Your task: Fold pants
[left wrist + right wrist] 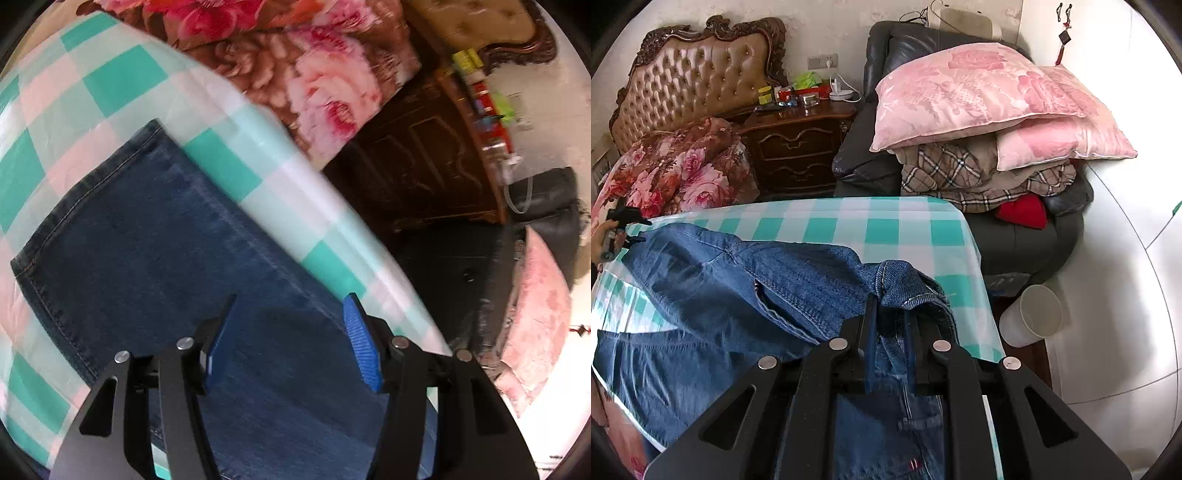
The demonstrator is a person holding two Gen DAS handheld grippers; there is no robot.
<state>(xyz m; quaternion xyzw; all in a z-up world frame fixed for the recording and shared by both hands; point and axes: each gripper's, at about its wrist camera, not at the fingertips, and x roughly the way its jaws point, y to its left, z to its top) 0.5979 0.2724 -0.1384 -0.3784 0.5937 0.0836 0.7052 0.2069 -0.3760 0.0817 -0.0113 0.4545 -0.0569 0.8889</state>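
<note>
Blue denim pants (731, 291) lie on a table with a teal and white checked cloth (849, 225). My right gripper (890, 306) is shut on a bunched fold of the pants near the waistband and holds it a little above the table. In the left wrist view, a pant leg (155, 243) lies flat on the checked cloth (110, 77), its hem toward the upper left. My left gripper (291, 314) is open above the leg, blue pads apart, holding nothing. The left gripper also shows small at the far left of the right wrist view (620, 229).
A floral quilt (676, 173) lies on the bed past the table's far left. A dark wooden nightstand (798, 147) stands behind. A black armchair (1027, 229) holding pink pillows (979, 96) and a plaid blanket stands right of the table. A white bin (1034, 314) stands by the table's right edge.
</note>
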